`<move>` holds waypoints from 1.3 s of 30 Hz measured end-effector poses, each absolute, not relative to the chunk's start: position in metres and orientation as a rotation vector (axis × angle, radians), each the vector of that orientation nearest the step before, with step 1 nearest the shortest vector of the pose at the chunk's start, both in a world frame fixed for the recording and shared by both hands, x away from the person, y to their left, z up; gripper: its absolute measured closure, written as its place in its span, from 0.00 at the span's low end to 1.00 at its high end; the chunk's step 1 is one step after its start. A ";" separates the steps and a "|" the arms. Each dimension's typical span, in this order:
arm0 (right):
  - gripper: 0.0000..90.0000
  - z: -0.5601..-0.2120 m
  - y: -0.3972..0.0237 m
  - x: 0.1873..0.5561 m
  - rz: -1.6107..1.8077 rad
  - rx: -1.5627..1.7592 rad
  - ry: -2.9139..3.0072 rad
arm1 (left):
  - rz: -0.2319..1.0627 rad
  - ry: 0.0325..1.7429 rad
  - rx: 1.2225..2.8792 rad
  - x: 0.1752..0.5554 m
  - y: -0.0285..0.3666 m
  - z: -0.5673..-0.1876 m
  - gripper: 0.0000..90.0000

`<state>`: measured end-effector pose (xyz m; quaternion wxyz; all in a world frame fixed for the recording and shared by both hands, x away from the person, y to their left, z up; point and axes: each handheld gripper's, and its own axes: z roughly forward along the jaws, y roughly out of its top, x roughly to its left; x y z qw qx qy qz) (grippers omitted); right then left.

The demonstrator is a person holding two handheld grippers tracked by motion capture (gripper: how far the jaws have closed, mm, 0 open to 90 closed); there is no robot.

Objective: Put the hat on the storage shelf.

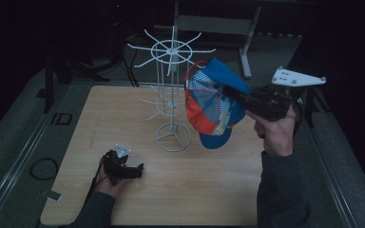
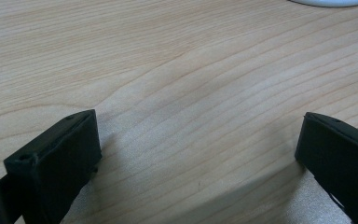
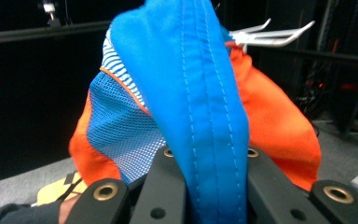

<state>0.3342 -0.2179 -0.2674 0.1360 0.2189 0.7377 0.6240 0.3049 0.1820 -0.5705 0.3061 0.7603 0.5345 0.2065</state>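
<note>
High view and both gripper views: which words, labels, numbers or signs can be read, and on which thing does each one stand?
"ID": dark marks on the grey floor strip left of the wooden table; this reading is uncertain.
Cap: stripes and mesh, no readable text.
White wire rack: no text.

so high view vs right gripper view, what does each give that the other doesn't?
High view alone: the wooden table, the whole white wire rack down to its round base, the left gripper low over the table, and the cap held up beside the rack.

Right gripper view alone: the right gripper shut on the cap's blue fabric, its stitching and the mesh panel up close.

Both: the blue and orange cap, the rack's prongs, the right gripper.
</note>
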 end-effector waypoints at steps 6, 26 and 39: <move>0.98 -0.280 -0.199 0.344 1.746 0.648 2.212 | 0.547 1.414 2.014 0.305 0.182 -0.570 0.00; 0.41 -0.306 -0.180 0.344 1.344 0.718 2.302 | 0.545 1.414 2.013 0.305 0.182 -0.571 0.00; 0.30 -0.324 -0.200 0.346 1.293 0.816 2.243 | 0.545 1.414 2.016 0.305 0.182 -0.570 0.00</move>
